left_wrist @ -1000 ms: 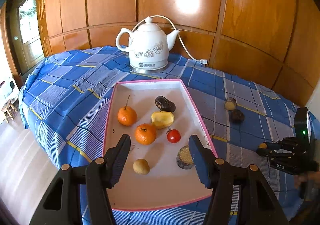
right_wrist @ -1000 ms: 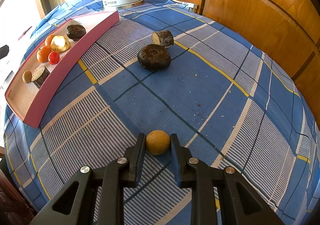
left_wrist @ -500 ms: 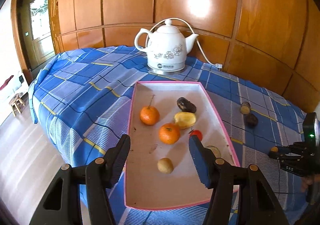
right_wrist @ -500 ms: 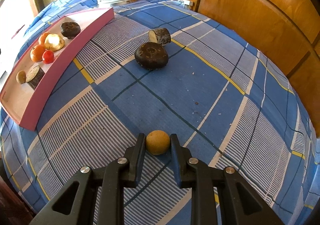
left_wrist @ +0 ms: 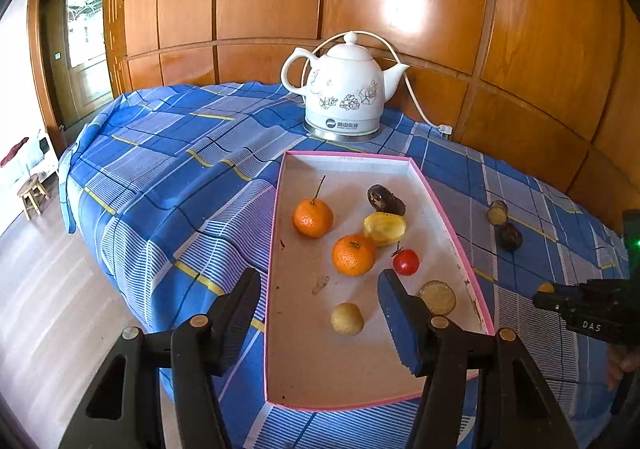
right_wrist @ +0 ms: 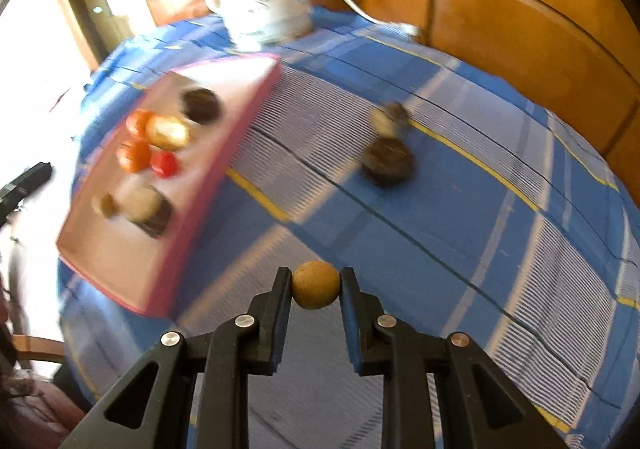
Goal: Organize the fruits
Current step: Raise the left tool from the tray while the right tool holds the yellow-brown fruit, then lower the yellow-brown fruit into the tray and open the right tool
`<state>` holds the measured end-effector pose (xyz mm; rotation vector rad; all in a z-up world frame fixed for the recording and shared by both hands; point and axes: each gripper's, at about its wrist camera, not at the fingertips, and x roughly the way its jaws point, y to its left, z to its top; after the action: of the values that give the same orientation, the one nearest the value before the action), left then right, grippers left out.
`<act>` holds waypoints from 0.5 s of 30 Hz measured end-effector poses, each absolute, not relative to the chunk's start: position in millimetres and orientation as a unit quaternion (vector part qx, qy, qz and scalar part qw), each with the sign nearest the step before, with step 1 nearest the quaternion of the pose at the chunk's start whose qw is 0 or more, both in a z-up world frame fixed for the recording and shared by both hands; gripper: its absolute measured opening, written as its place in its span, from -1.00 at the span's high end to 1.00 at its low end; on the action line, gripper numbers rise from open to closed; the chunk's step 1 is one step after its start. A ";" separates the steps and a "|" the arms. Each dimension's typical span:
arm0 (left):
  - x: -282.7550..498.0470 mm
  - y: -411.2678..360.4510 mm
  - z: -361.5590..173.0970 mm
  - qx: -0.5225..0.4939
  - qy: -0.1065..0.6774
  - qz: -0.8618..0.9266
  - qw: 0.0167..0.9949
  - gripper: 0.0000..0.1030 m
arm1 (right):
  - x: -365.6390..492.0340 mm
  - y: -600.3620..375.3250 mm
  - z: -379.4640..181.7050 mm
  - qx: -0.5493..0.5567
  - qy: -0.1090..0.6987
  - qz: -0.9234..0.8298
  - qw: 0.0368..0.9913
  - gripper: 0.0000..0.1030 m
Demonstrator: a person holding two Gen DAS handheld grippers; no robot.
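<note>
- Lifted off the cloth since a moment ago, the small tan fruit (right_wrist: 315, 284) now sits higher above the table, pinched between the two black fingers of the right gripper (right_wrist: 315, 287), whose pads press on both its sides.
- It is round, matt and finely pitted, a dull yellow-brown ball.
- Below it spreads the blue checked tablecloth (right_wrist: 460, 217), woven with white stripes and thin yellow lines; this view is blurred.
- Two dark, rough-skinned fruits (right_wrist: 388, 163) lie on the cloth, well apart from the held one.
- To the left stands the pink-rimmed tray (left_wrist: 444, 205), a shallow card box with a pale floor.
- In it lie two glossy dimpled oranges (left_wrist: 353, 254), one with a long stalk, a small red tomato (left_wrist: 405, 261), a yellow half fruit (left_wrist: 385, 228), a dark wrinkled one (left_wrist: 385, 199), a cut round piece (left_wrist: 437, 297) and another small tan fruit (left_wrist: 347, 318).
- Over the tray's near end the left gripper (left_wrist: 318, 299) has its jaws apart, gripping nothing.
- Behind stands a white glazed kettle (left_wrist: 344, 89) against polished wood panelling (left_wrist: 440, 1).
</note>
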<state>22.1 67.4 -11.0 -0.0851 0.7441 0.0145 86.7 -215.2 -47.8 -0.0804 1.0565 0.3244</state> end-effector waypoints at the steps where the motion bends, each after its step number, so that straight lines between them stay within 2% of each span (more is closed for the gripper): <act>1: 22.0 68.2 -11.2 -0.043 0.363 0.007 0.931 -0.20 | 87.6 -207.5 -43.6 -0.037 0.497 0.164 0.851 0.54; 8: 21.6 75.5 -13.5 -0.052 0.364 0.013 0.930 -0.20 | 104.6 -142.7 -19.8 -0.045 0.465 0.225 0.855 0.54; 15: 22.2 82.9 -18.0 -0.057 0.369 0.018 0.928 -0.20 | 131.2 -98.3 -26.3 -0.063 0.463 0.236 0.852 0.54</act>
<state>22.2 82.9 -18.0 -0.1160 0.7558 0.0365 131.2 -98.3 -26.3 -0.1317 0.9741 0.4974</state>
